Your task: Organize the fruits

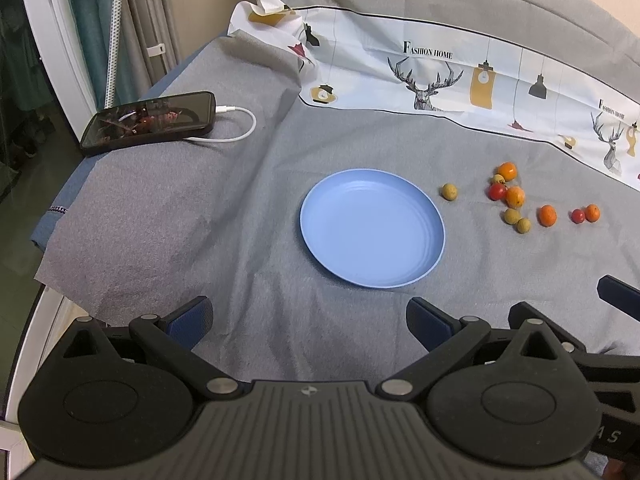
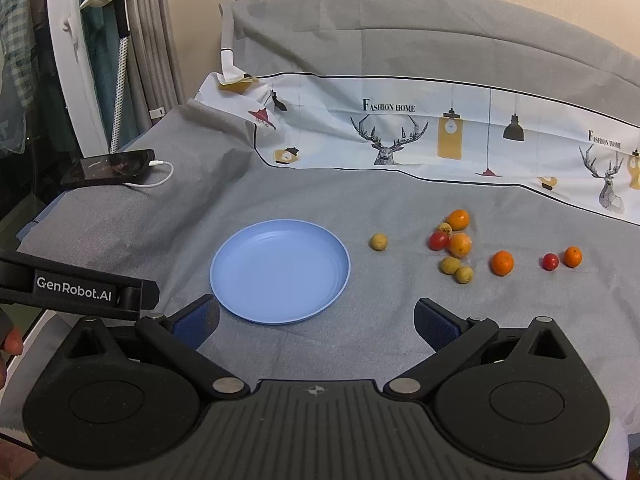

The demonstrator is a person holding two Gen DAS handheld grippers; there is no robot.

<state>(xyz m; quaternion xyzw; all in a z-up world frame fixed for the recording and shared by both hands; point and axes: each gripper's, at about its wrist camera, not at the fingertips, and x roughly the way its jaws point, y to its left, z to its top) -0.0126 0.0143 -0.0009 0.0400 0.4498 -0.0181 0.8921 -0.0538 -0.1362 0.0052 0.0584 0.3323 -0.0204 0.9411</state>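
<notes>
Blue plate (image 2: pixel 280 272) empty, flat on the cloth, just ahead of the open jaws. Fruits (image 2: pixel 460 245) loose beyond the right jaw: oranges, red tomatoes, tan longans; one longan (image 2: pixel 378 241) sits apart, nearest plate.

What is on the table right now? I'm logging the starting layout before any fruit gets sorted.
plate: one, light blue, empty, middle of the grey cloth
orange fruits: four, right of the plate
red tomatoes: two, among the orange fruits
tan fruits: four; one alone nearest the plate, three in the cluster
phone: one, black, far left, white cable plugged in
printed cloth: one, white with deer and lamps, behind the fruit
left gripper: open, empty, near the plate's front edge
right gripper: open, empty, beside the left one
</notes>
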